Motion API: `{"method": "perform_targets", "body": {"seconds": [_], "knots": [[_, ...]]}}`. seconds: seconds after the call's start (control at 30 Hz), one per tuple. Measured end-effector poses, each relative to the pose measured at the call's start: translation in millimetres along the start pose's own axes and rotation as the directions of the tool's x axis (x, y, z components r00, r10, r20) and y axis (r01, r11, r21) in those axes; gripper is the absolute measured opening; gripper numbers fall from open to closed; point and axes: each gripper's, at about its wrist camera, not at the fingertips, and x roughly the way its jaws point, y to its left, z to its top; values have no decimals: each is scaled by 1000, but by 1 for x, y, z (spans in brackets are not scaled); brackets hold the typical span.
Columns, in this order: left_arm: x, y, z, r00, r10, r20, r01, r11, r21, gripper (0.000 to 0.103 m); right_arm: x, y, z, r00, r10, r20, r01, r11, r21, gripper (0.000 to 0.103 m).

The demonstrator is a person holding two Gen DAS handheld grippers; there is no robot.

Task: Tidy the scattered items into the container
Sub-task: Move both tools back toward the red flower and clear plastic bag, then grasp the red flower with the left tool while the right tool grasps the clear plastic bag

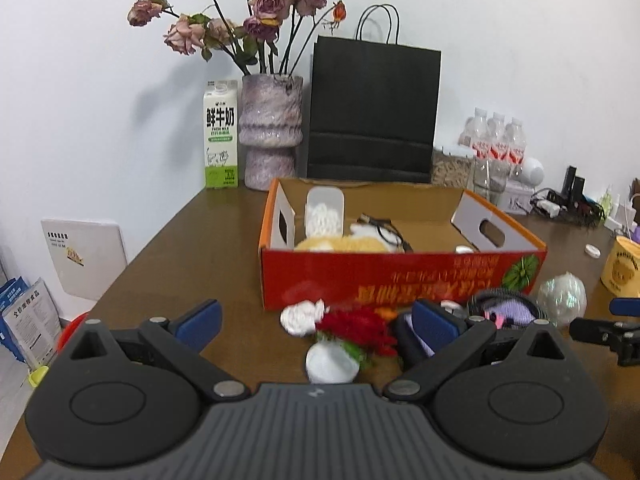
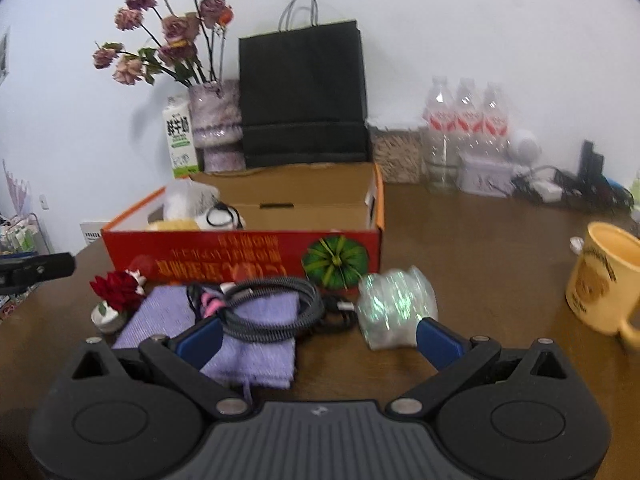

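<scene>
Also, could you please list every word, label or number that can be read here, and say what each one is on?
"鲜牛奶" and "FRESH MILK": on the milk carton beside the vase.
Red cardboard box: large yellow characters on its front, upside down and blurred; unreadable.
Yellow mug: dark print, too blurred.
Water bottles: red labels, too small.
Leaflets at lower left: Chinese text, too small.

Both units look identical: left gripper (image 1: 316,322) and right gripper (image 2: 319,338) have matte black bodies, a grey ribbed plate at centre with a small pale mark on its front edge, a round black disc on each side, angled black link arms with silver pivot pins (four visible per unit), triangular cutouts near the outer corners, and blue finger pads (image 2: 200,340).
</scene>
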Motion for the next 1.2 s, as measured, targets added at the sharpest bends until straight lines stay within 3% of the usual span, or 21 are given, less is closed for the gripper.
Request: {"method": "perform_targets", "body": {"seconds": [0.6, 0.83, 1.1, 1.2], "knots": [[0, -7, -18, 998, -2, -60, 3, 1000, 20, 103, -5, -10, -11, 999, -30, -20, 31, 999, 17, 103], [9, -9, -20, 996, 7, -83, -4, 1000, 28, 103, 4, -20, -12, 997, -59, -41, 60, 998, 28, 103], [27, -12, -17, 994, 24, -110, -20, 999, 42, 103, 22, -27, -6, 991, -120, -54, 118, 992, -36, 103], [37, -13, -15, 992, 33, -121, -27, 998, 49, 103, 33, -31, -3, 990, -121, -66, 118, 992, -44, 98]]}}
